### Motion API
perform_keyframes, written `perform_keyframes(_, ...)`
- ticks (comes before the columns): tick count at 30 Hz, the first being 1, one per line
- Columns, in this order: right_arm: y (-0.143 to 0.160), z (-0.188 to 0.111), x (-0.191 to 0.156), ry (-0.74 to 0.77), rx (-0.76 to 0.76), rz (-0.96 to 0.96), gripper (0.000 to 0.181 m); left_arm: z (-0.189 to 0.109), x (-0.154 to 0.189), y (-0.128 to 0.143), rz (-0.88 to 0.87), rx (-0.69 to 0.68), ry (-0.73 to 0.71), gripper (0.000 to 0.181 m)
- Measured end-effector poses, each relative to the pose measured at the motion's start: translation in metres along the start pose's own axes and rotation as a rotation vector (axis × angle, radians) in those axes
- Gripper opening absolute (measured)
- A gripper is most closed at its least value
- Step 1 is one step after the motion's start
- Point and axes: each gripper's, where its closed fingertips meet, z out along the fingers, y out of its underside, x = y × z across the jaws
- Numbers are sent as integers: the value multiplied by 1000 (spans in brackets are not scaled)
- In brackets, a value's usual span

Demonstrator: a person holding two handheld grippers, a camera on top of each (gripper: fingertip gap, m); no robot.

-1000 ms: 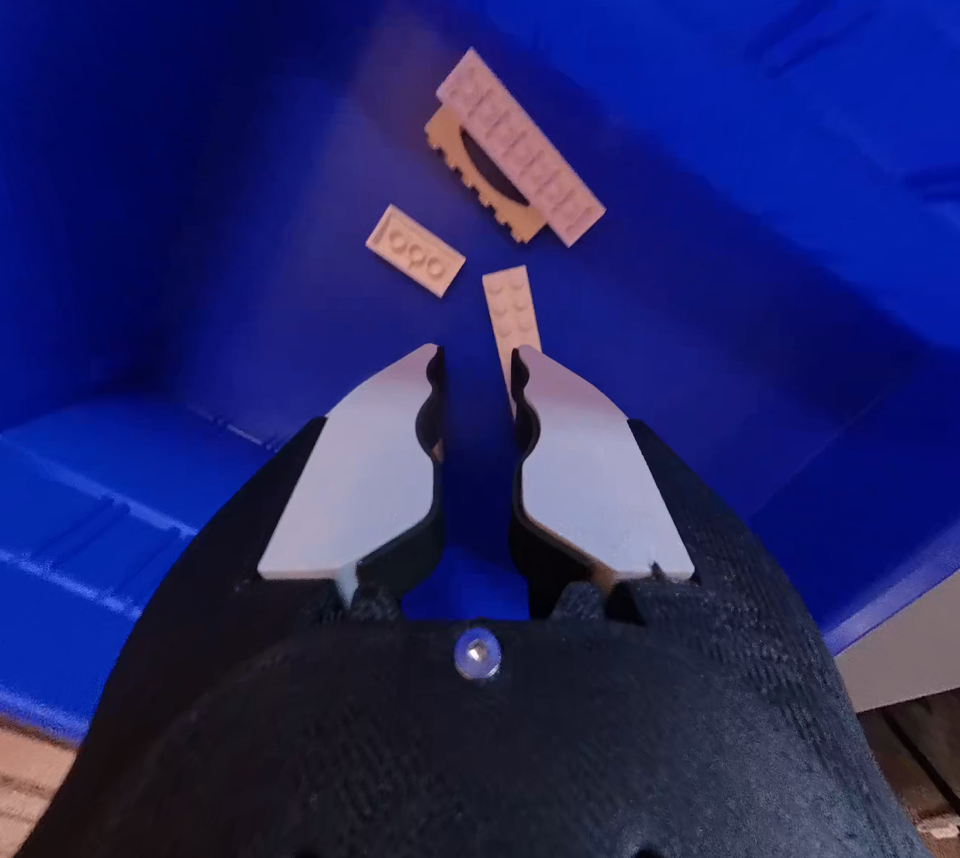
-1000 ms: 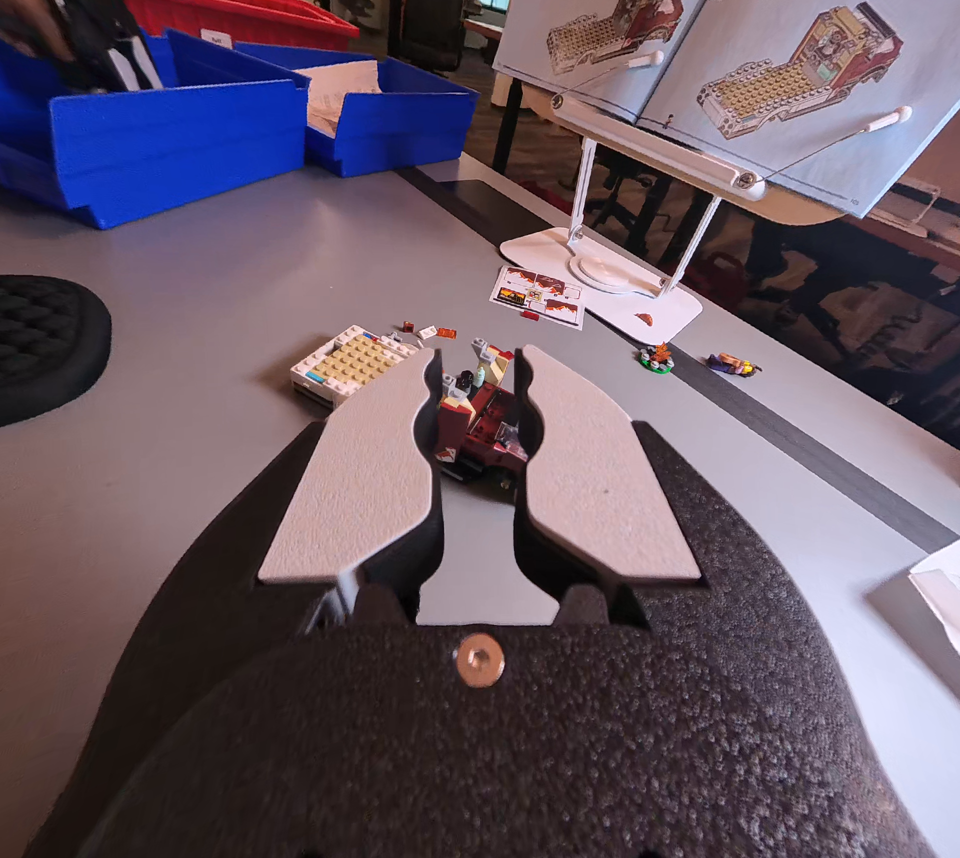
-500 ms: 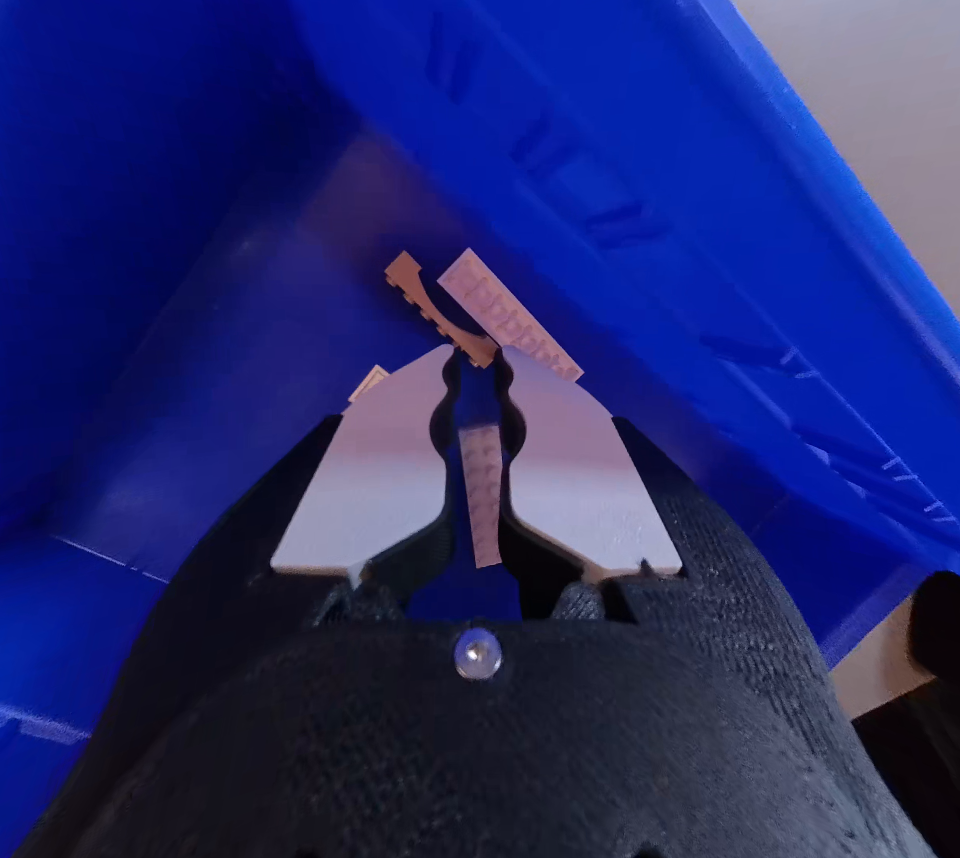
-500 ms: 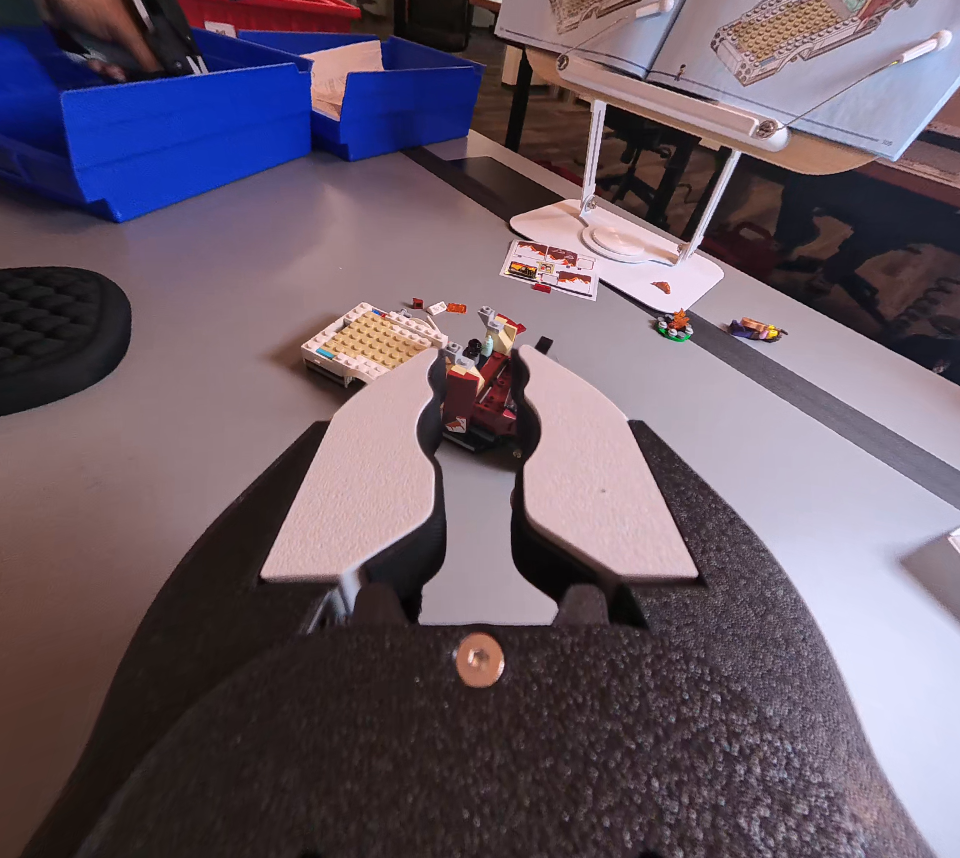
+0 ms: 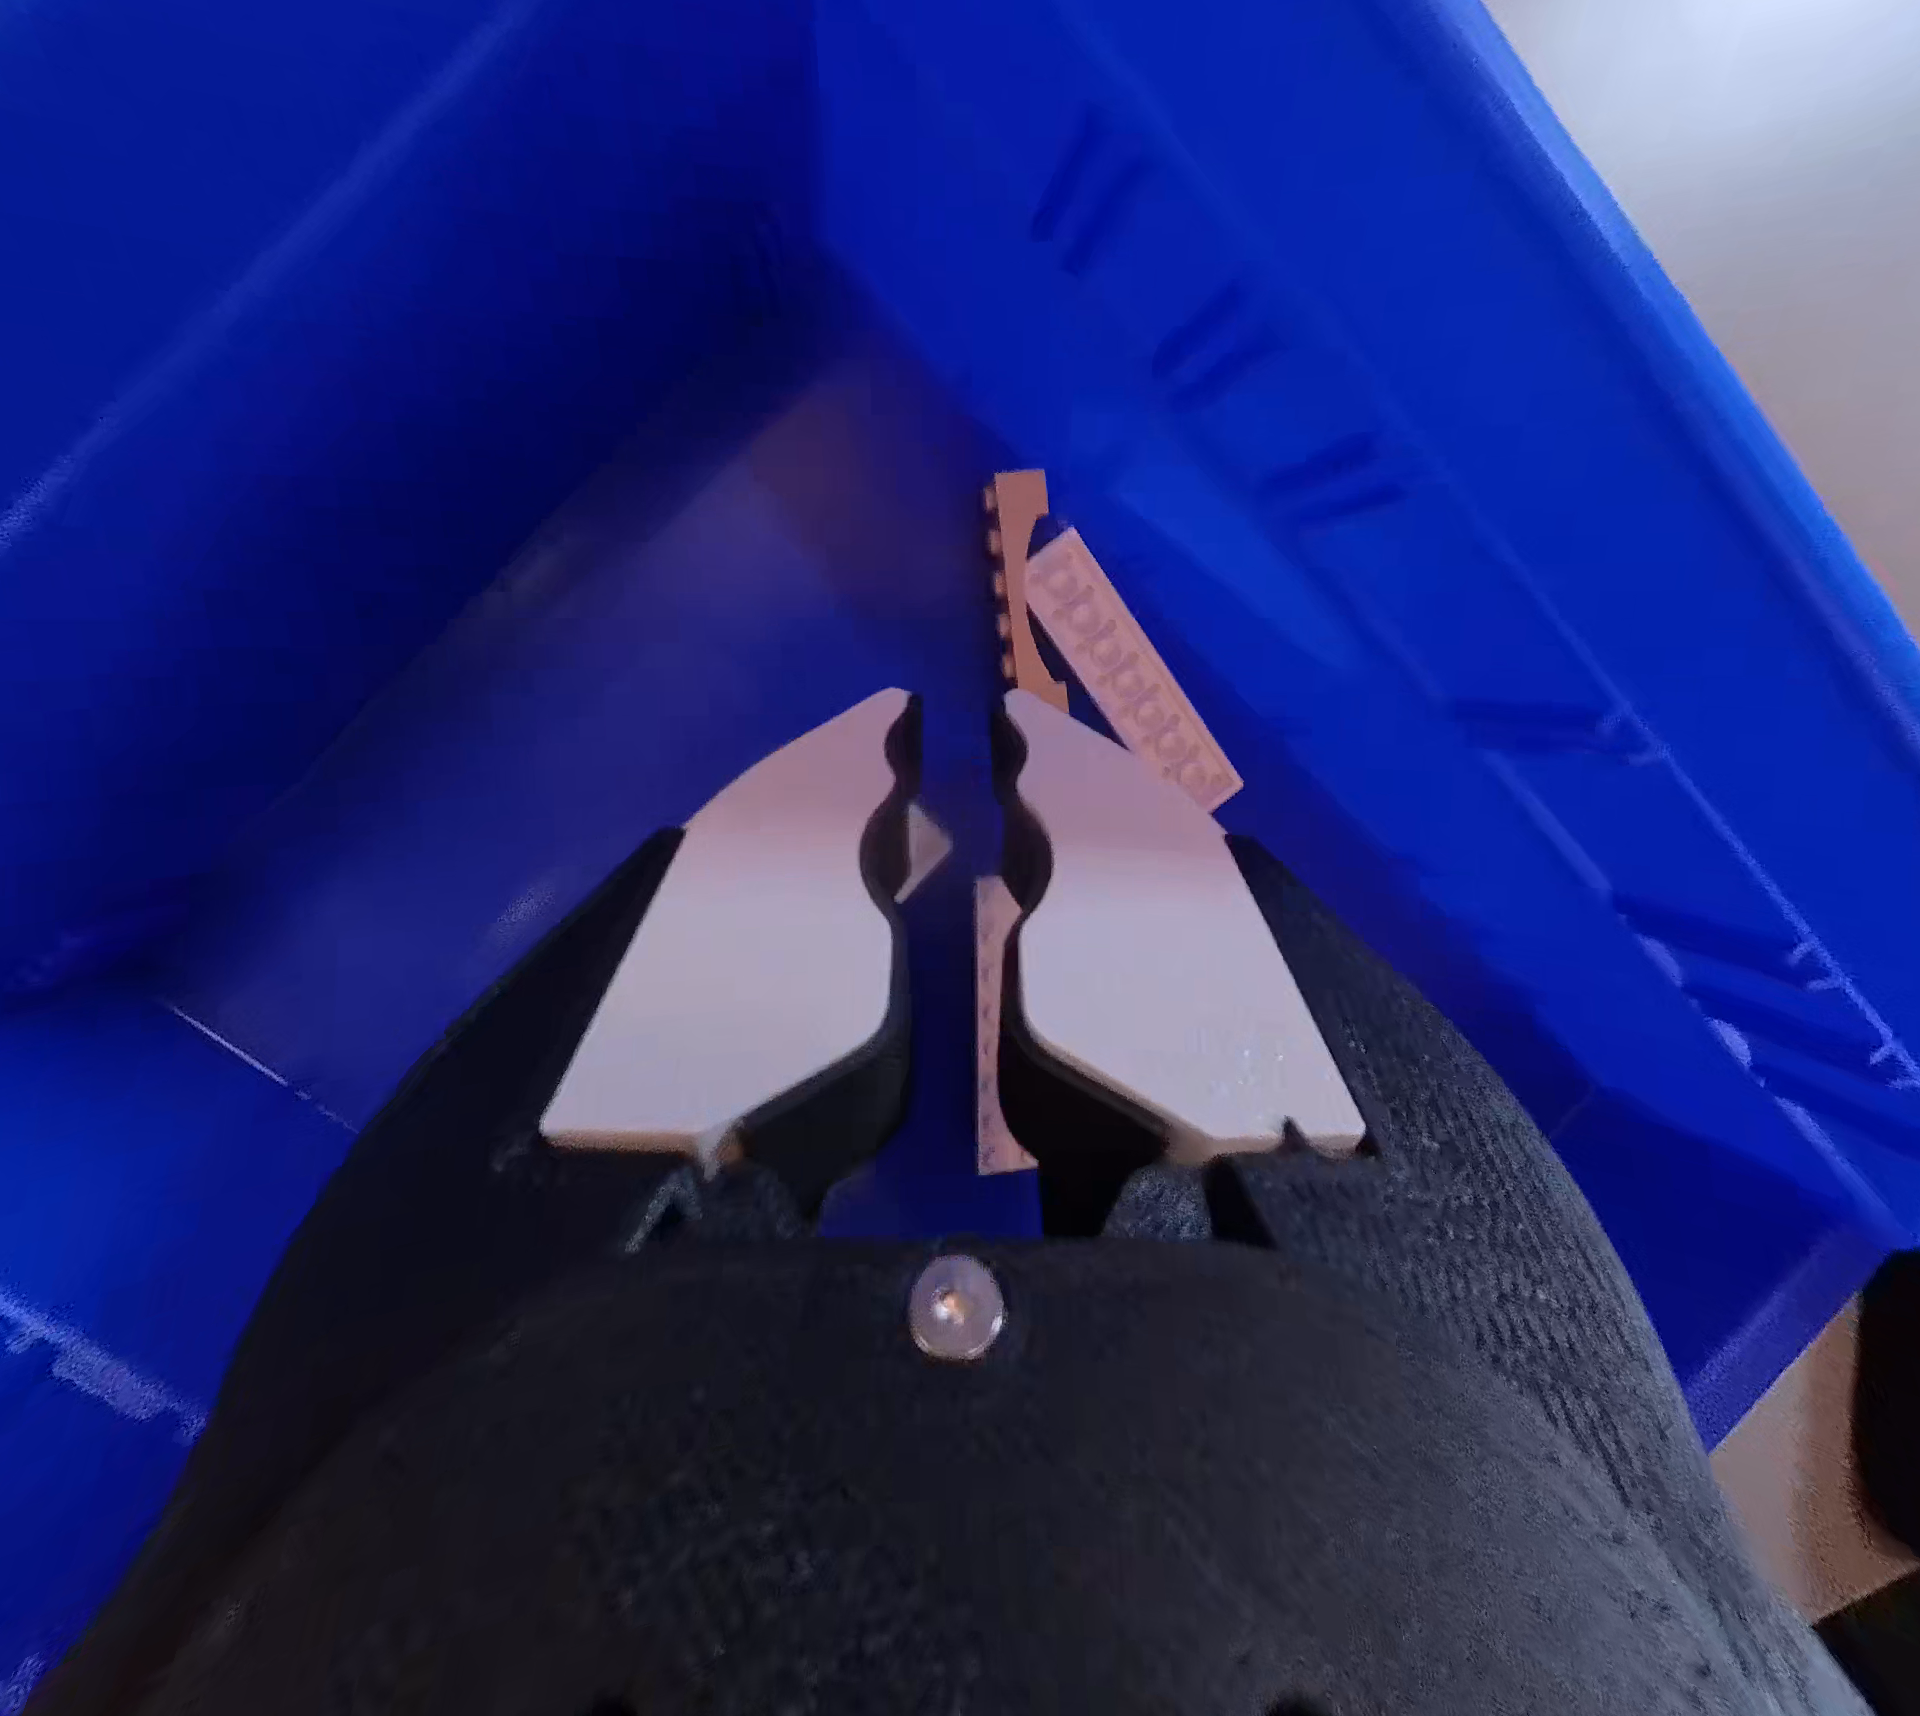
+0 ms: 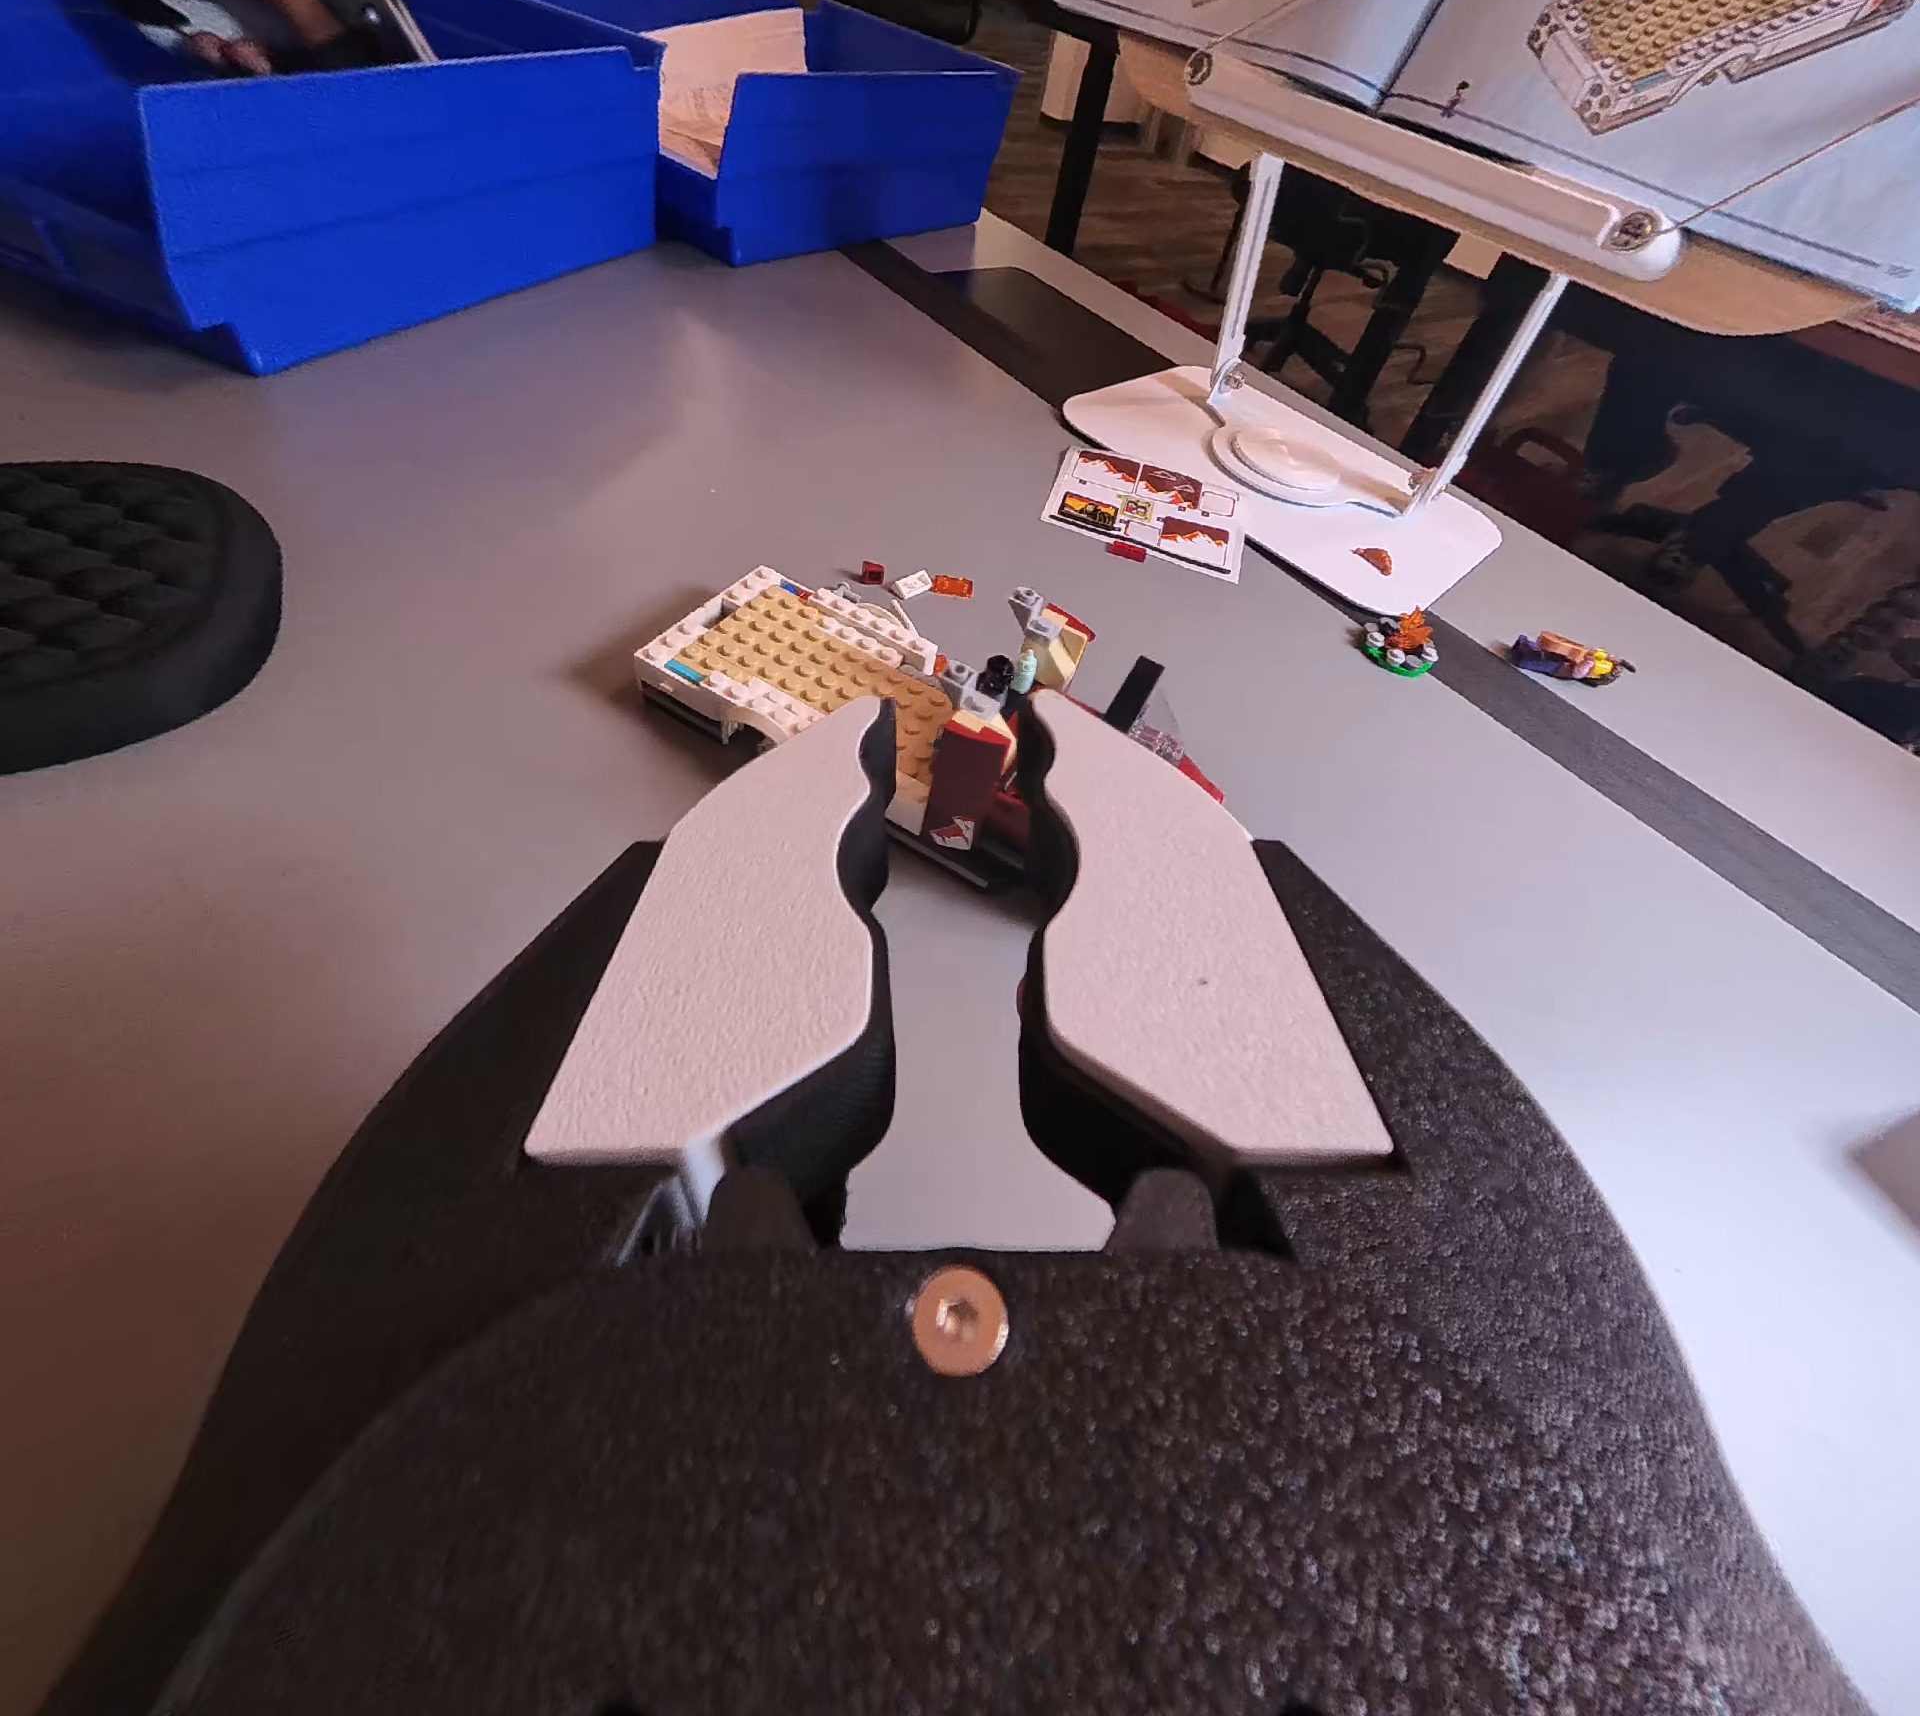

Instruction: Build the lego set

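Your left gripper (image 5: pixel 956 721), jaws parted, straddled the tan plate (image 5: pixel 995 1022), its length along the fingers; right gripper (image 6: pixel 956 731) stood parted, empty.

Left gripper (image 5: pixel 954 710) and right gripper (image 6: pixel 954 716): fingers slightly parted.

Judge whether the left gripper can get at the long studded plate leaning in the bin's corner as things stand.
Probably yes: the left gripper is open inside the blue bin, and the long plate lies just past its right finger. The wall close behind may cramp the grip.
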Motion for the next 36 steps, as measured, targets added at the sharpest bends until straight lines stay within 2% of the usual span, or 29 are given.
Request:
perform_keyframes(1, 1, 0, -1, 0, -4, -9, 22, 1, -1, -4, -27, 15, 9, 18)
perform_keyframes(5, 3, 1, -4, 1, -17, -39, 21, 8, -6, -12, -99, 35, 25, 22)
perform_keyframes(9, 6, 2, -5, -7, -30, -41, 20, 16, -3, -8, -116, -12, 58, 22)
perform_keyframes(14, 7, 2, -3, -8, -33, -37, 20, 9, 7, -19, -105, 57, 104, 19)
perform_keyframes(16, 8, 3, -3, -14, -34, -28, 20, 10, 15, -15, -91, 31, 142, 22)
perform_keyframes(18, 9, 3, -4, -18, -39, -31, 20, 16, 16, -4, -57, -36, 118, 24)
perform_keyframes(19, 9, 3, -5, -18, -41, -37, 20, 19, 15, -2, -35, -40, 97, 14)
perform_keyframes(21, 9, 3, -6, -18, -45, -52, 19, 19, 14, -2, -35, -41, 90, 11)
perform_keyframes(24, 10, 2, -8, -24, -49, -64, 19, 17, 13, 2, -70, -44, 123, 10)
perform_keyframes(27, 11, 2, -9, -27, -52, -72, 18, 12, 4, 6, -58, -51, 86, 9)
perform_keyframes(29, 11, 2, -9, -27, -53, -76, 18, 1, -2, 1, -31, -7, 25, 9)
perform_keyframes(32, 9, 2, -8, -17, -48, -88, 18, -42, -7, -27, 125, 145, -203, 9)
perform_keyframes(34, 7, 2, -10, -25, -35, -86, 18, -82, 22, -53, 298, 294, -315, 8)
perform_keyframes(36, 2, 2, -16, -64, -8, -65, 19, -110, 82, -70, 528, 415, -337, 8)
